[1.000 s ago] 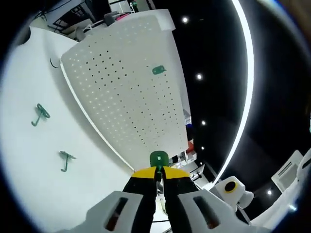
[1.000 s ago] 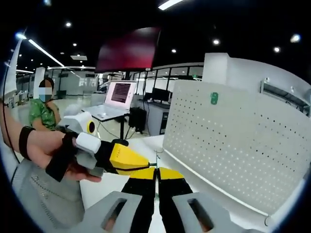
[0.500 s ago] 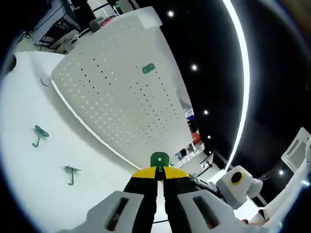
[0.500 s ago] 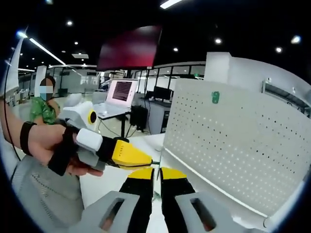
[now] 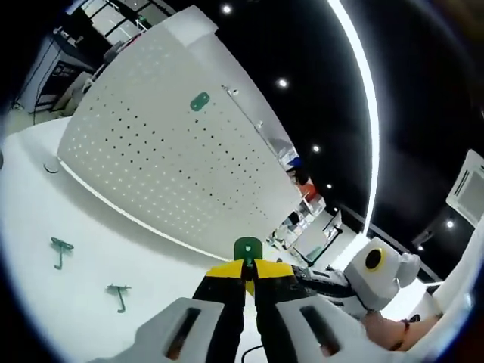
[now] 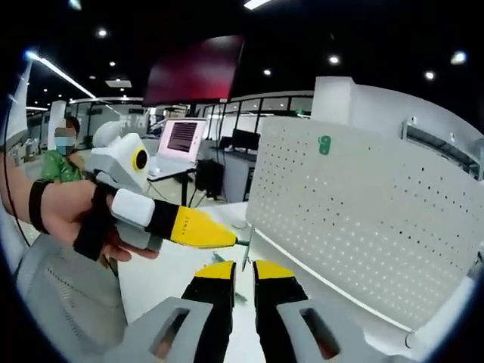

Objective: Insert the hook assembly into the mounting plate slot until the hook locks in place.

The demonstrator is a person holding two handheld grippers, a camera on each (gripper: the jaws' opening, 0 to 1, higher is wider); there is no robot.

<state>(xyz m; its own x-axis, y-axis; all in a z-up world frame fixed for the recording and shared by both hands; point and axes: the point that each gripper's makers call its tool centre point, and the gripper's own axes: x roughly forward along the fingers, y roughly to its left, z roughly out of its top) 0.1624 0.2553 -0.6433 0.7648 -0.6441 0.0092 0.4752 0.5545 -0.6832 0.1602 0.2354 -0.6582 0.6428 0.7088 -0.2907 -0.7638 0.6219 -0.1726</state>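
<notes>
In the left gripper view, my left gripper (image 5: 247,266) is shut on a green hook (image 5: 247,249), whose flat head sticks up above the yellow tips. Beyond it the white perforated mounting plate (image 5: 166,159) stands upright with another green hook (image 5: 200,100) fixed high on it. In the right gripper view, the left gripper (image 6: 236,241) comes in from the left in a person's hand, its tips just short of the plate (image 6: 363,227) and close above my right gripper (image 6: 243,271). The right jaws stand open with a narrow gap, touching nothing.
Two loose green hooks (image 5: 59,249) (image 5: 119,293) lie on the white table (image 5: 45,302) in front of the plate. A laptop (image 6: 180,142) and a seated person (image 6: 64,162) are behind, at the left. The right gripper (image 5: 325,281) and the hand holding it show at lower right.
The right jaws were shut together and have parted. The left gripper's tips have lifted slightly above them, still shut on the hook. The left camera has swung, shifting the plate in its view.
</notes>
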